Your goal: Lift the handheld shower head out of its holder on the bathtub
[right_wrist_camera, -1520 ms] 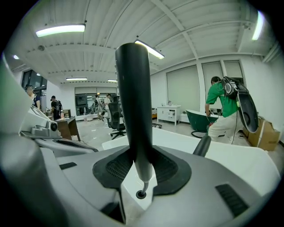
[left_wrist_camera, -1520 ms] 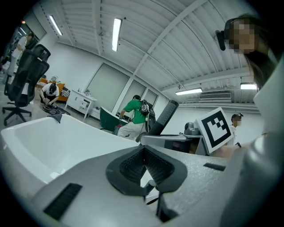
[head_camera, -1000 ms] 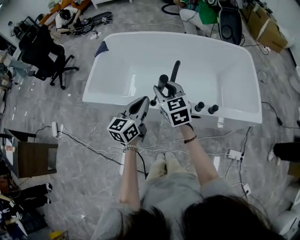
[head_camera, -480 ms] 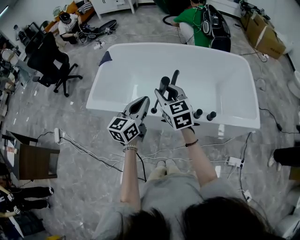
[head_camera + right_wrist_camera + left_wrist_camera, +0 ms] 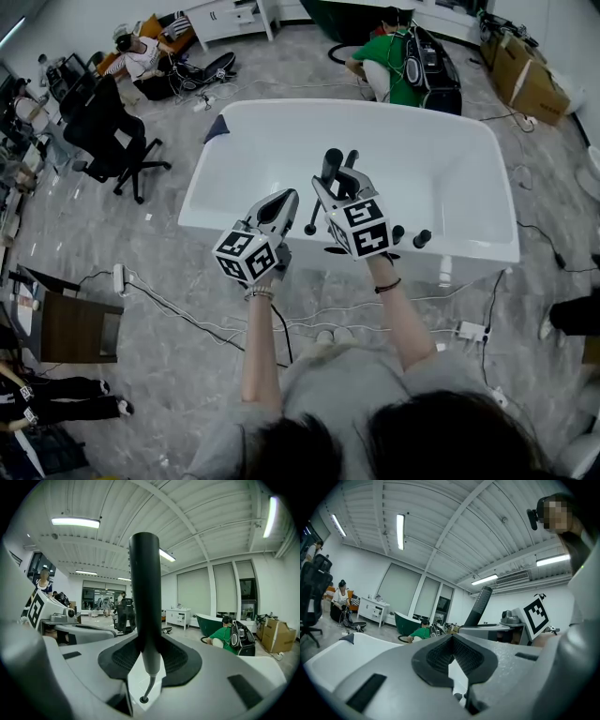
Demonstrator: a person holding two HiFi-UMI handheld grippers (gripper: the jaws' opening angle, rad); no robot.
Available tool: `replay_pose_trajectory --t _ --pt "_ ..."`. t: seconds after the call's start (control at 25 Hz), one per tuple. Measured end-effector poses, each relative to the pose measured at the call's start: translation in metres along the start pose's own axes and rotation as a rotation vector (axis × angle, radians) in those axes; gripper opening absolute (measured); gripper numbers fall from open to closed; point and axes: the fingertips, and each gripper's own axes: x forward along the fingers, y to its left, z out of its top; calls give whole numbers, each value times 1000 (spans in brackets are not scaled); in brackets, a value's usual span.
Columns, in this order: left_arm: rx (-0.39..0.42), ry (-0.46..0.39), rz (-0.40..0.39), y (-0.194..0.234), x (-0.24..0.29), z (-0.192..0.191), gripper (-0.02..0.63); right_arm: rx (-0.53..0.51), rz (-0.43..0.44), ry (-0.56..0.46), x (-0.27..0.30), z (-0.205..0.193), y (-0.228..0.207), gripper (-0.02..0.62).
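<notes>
Between jaws of right tool (image 5: pixel 145 654): shower head (image 5: pixel 144 592), upright, clamped, clear above holder (image 5: pixel 142 699), hose (image 5: pixel 149 685) trailing down to it. Left tool (image 5: pixel 451 644) beside, jaws together, empty. Lift-out looks done; little left.

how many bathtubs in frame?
2. White bathtub in the foreground; dark green bathtub at the back of the room, just behind the person in green. More may be hidden off-frame.

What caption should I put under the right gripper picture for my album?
The right hand-held gripper clamps the black shower head upright, its hose trailing down below.
</notes>
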Motion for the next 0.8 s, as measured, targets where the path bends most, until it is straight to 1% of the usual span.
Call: replay_pose_trajectory --t 0.48,0.8 --pt "54 -38 -23 -16 -3 31 5 -38 6 -48 -17 31 5 132" --pt "73 -58 -29 -24 -2 42 5 -50 8 -75 -26 44 4 132"
